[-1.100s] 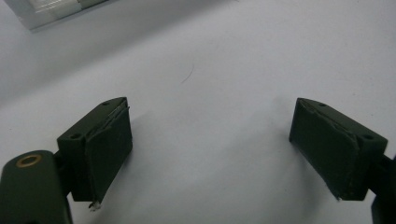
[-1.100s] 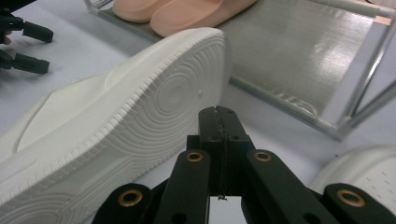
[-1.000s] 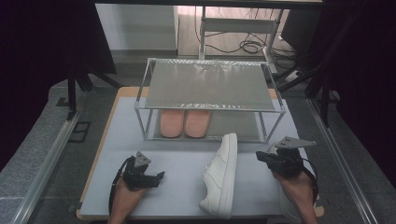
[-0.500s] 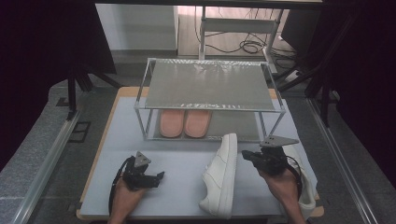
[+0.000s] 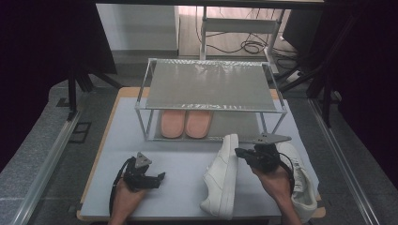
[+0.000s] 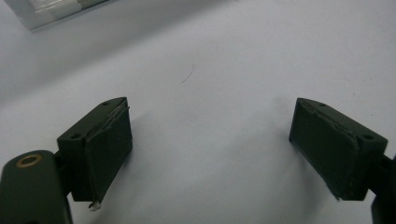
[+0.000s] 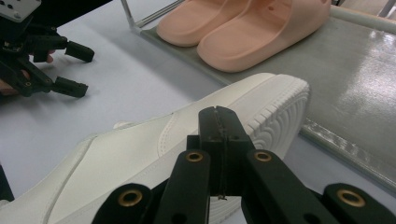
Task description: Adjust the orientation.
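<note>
Beside closed jaws, white sneaker [image 7: 154, 149] tipped sideways

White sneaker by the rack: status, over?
Left tongs open, idle on the mat. Right tongs shut, empty, at the white sneaker lying on its side. Pink slippers fill the rack's left.

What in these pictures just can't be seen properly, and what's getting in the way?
- Second white sneaker, high view: mostly hidden by the right hand and its black right gripper.
- Pair of pink rubber slippers, high view: toe ends hidden under the metal shoe rack's top shelf.
- White sneaker lying on its side, right gripper view: its far side is hidden, and the shut jaws cover its middle.
</note>
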Demonstrator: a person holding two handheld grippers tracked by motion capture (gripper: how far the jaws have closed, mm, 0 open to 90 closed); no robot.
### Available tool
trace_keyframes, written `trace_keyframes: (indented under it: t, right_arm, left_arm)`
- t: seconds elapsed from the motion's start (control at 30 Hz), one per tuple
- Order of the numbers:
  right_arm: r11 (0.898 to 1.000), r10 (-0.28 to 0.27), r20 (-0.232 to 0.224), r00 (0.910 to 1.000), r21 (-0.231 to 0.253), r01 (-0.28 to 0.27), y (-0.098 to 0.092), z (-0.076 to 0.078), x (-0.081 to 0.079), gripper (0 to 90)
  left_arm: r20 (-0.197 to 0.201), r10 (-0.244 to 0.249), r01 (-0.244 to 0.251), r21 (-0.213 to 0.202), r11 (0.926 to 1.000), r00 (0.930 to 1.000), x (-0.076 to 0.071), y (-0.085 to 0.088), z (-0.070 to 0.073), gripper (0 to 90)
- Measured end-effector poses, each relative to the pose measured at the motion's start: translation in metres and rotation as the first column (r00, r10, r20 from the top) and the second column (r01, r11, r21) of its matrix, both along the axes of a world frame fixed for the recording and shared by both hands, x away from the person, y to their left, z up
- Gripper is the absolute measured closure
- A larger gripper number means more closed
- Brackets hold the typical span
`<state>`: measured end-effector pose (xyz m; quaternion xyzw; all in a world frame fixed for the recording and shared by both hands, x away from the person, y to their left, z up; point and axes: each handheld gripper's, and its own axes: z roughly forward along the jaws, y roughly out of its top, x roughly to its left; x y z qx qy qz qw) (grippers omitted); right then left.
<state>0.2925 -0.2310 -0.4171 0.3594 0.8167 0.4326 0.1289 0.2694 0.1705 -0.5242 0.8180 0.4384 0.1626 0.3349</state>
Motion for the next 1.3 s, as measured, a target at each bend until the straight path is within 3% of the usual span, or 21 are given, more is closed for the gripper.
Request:
trace_keyframes:
  t: [0.87,1.3]
  right_arm:
    - [1.000,-0.014,-0.002,0.9999,-0.020,0.014,-0.003,-0.006,-0.001,90.0]
    - [0.994,-0.095,0.008,0.9954,-0.048,0.096,-0.024,-0.004,-0.006,90.0]
  left_arm:
    - [0.000,0.002,-0.002,-0.002,1.0000,1.0000,0.000,0.000,0.000,13.1]
    - [0.000,0.002,-0.002,-0.001,1.0000,1.0000,0.000,0.000,0.000,13.1]
